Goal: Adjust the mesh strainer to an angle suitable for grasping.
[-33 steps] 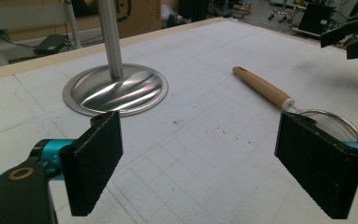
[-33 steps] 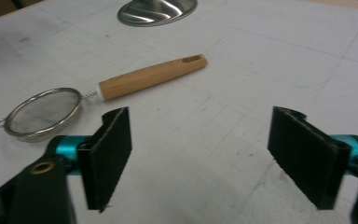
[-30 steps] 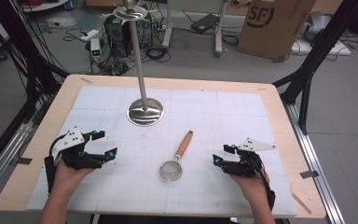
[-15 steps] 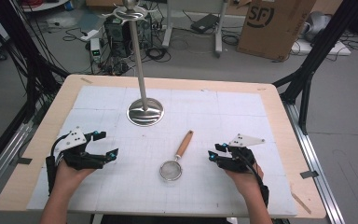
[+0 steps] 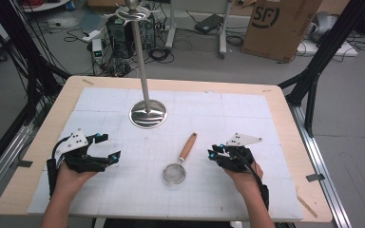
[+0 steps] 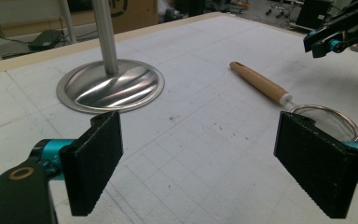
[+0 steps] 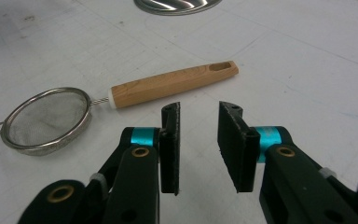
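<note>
Beside the strainer (image 5: 179, 160), the right gripper (image 5: 217, 154) has been closing, empty

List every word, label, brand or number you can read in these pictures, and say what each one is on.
"SF" in black letters, on the cardboard box standing on the floor beyond the table.
No readable print on the strainer, the metal stand or either gripper.
</note>
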A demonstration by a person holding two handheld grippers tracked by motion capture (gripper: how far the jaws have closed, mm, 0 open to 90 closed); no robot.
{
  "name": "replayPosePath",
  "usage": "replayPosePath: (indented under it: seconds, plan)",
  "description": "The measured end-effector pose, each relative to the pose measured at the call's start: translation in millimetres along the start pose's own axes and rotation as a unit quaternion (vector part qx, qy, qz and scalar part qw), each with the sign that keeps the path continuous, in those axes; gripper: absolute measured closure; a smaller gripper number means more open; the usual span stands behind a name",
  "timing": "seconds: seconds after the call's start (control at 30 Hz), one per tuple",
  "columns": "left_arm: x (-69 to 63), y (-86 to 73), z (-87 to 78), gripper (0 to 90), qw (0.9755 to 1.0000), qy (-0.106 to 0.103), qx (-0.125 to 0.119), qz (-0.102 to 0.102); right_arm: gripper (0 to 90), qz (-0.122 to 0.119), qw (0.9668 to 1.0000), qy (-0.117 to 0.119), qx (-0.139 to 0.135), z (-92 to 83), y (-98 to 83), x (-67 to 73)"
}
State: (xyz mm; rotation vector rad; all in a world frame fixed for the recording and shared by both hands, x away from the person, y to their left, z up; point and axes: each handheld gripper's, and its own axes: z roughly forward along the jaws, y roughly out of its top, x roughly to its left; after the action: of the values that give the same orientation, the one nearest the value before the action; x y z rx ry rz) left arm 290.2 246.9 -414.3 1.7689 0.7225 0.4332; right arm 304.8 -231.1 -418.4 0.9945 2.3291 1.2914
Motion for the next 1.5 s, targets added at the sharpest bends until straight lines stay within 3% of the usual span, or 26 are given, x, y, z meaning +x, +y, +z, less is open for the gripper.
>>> replayPosePath:
  seconds: [0.43,1.0,1.5]
  plan:
    - [0.2,0.2,-0.5,16.1,1.0,0.003,-0.002,0.0,78.3,-0.006,0.9999,-0.001,0.014,23.7,18.5,-3.6]
    - [0.0,0.1,-0.1,16.2,1.0,0.0,-0.003,-0.002,88.2,-0.013,0.9982,-0.022,0.055,59.9,29.9,-5.2]
    - [0.9,0.2,0.3,16.2,1.0,-0.002,-0.004,-0.002,89.1,-0.014,0.9949,-0.029,0.096,86.0,33.9,-4.2]
